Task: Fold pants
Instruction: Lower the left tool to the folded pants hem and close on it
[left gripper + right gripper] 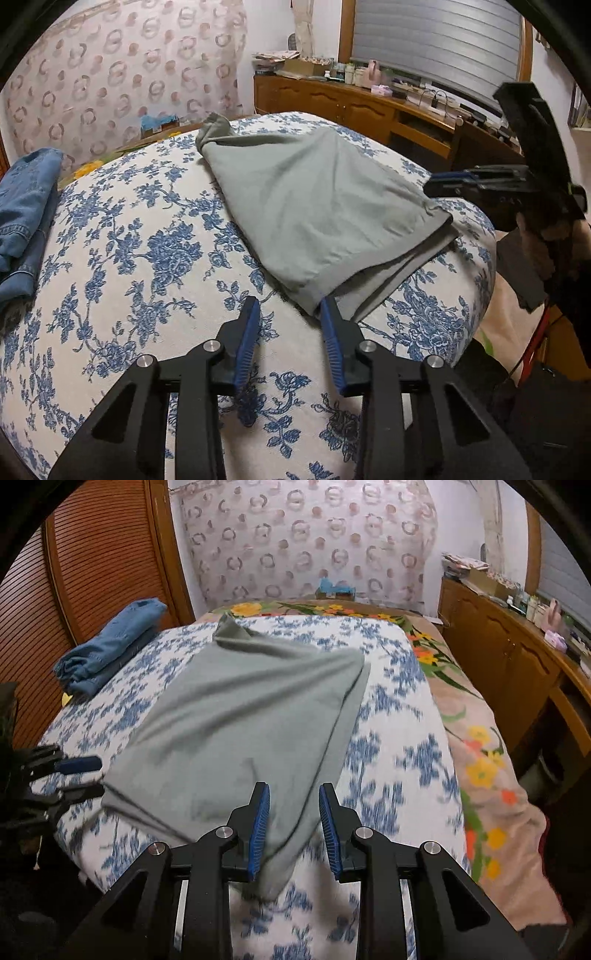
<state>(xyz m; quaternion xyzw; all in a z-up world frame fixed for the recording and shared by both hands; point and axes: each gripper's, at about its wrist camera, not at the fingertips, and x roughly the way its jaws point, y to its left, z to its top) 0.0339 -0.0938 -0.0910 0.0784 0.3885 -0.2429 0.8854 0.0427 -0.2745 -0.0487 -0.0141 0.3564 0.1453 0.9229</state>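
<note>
Grey-green pants [317, 210] lie folded over on the bed's blue-flowered cover [147, 258], waistband end toward me. My left gripper [290, 306] is open, its right fingertip at the near corner of the pants. In the right wrist view the pants [240, 720] lie spread ahead. My right gripper [293, 794] is open with a near corner of the cloth lying between its fingers. The right gripper also shows in the left wrist view [454, 182] beside the pants' right edge. The left gripper shows in the right wrist view [85, 775] at the left edge.
Folded blue jeans [107, 650] lie at the bed's far left, also in the left wrist view [26, 214]. A wooden sideboard [362, 107] with clutter stands to the right. A slatted wooden wardrobe door [85, 565] stands on the left. A flowered blanket [484, 768] lies under the cover.
</note>
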